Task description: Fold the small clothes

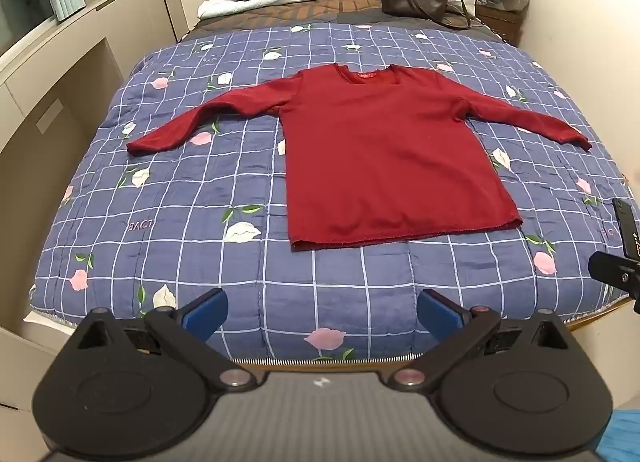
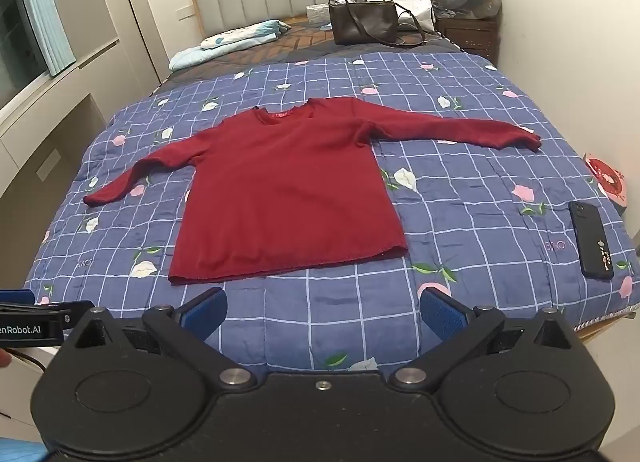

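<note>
- Sweater [image 1: 384, 158] flat on quilt [image 1: 200, 222], sleeves spread left and right
- Left gripper [image 1: 322, 312] wide open, empty, near edge
- Right gripper [image 2: 322, 312] same
- Phone [image 2: 591, 244] far right

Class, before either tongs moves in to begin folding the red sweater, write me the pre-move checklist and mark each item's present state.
1. Red sweater lies flat, front up, both sleeves spread: ok.
2. Left tongs open and holding nothing: ok.
3. Right tongs open and holding nothing: ok.
4. Quilt around the sweater free of clutter: ok.
5. Phone lies near the right edge, apart from the sleeve: ok, though worth watching.
6. Wrinkles under the sweater: cannot tell.
</note>
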Available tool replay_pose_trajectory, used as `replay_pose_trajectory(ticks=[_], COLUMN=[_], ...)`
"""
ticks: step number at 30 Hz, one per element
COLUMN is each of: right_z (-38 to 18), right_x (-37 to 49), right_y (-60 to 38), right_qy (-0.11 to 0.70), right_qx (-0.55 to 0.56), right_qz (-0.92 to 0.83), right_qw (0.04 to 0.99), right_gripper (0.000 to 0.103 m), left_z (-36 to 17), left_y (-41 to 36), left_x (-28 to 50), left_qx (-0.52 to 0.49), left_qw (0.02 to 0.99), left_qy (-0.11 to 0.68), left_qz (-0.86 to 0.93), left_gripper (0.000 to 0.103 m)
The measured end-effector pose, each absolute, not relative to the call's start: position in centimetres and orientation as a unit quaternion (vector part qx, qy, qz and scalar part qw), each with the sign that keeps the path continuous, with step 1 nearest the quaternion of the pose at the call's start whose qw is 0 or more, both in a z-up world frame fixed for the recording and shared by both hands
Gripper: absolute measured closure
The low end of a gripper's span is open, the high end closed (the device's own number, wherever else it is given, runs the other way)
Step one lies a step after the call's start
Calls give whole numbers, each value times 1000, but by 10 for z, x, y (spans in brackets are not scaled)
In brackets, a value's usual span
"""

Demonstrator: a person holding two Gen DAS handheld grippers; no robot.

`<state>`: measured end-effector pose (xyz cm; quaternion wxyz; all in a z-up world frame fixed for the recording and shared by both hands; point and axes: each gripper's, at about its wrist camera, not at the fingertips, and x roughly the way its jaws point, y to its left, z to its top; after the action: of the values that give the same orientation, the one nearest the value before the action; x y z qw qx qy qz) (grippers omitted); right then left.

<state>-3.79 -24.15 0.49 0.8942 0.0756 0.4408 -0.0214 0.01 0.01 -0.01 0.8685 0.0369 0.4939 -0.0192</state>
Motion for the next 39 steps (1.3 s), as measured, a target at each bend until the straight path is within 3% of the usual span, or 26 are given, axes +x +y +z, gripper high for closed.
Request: replay_pose_trajectory(ticks=[39], right_z=[6], right_x=[-38], right_y=[-244], right_qy=[437], right_qx=[79], right_qz=[-20], right_qw=[896], right_gripper=[0], left_z=[4], left_y=[3], left_x=[-5], left_qx=[34], left_qw=[873], left_qy=[486], left_qz=[-19], left_gripper=[0])
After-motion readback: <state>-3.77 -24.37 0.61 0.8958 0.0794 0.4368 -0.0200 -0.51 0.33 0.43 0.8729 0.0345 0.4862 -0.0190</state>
